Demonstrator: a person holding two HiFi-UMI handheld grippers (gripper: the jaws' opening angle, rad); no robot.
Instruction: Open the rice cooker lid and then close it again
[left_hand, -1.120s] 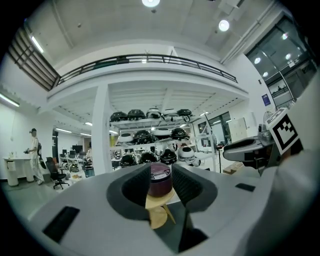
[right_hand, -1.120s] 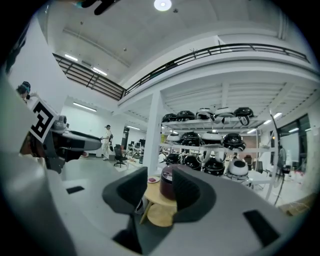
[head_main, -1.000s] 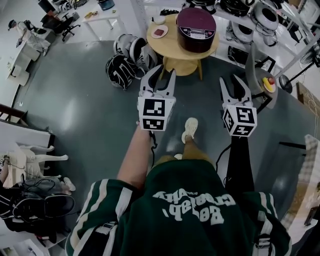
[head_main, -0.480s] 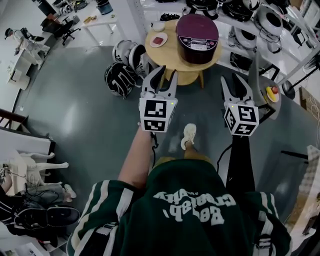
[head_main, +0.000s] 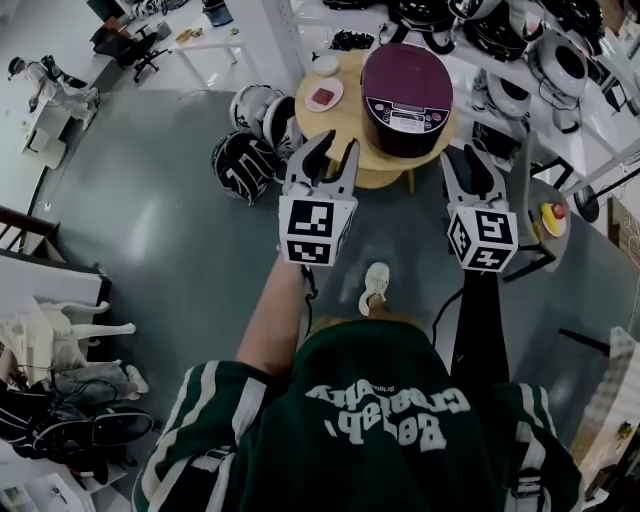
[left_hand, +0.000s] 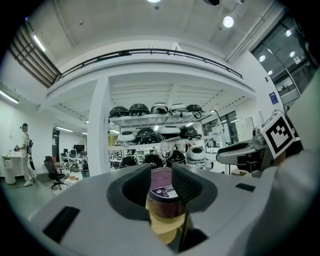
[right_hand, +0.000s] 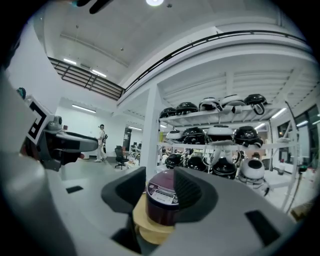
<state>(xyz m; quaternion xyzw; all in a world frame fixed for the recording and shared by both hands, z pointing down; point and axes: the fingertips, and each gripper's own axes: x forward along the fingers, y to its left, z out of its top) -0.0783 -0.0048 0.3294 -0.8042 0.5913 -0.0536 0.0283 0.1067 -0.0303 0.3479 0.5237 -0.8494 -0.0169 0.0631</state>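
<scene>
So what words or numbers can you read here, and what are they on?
Nothing reads clearly.
Green shirt: white lettering, upside down, illegible.
Rice cooker panel: print too small.
Marker cubes: black-and-white square patterns, no words.
Blue wall sign: too small.

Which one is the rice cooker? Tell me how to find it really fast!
Find the small round wooden table on the grey floor, right beside the helmets lying there. The rice cooker is the biggest thing on it. It is a fat dark purple pot with a pale button panel, much bigger than the little white dish next to it.
</scene>
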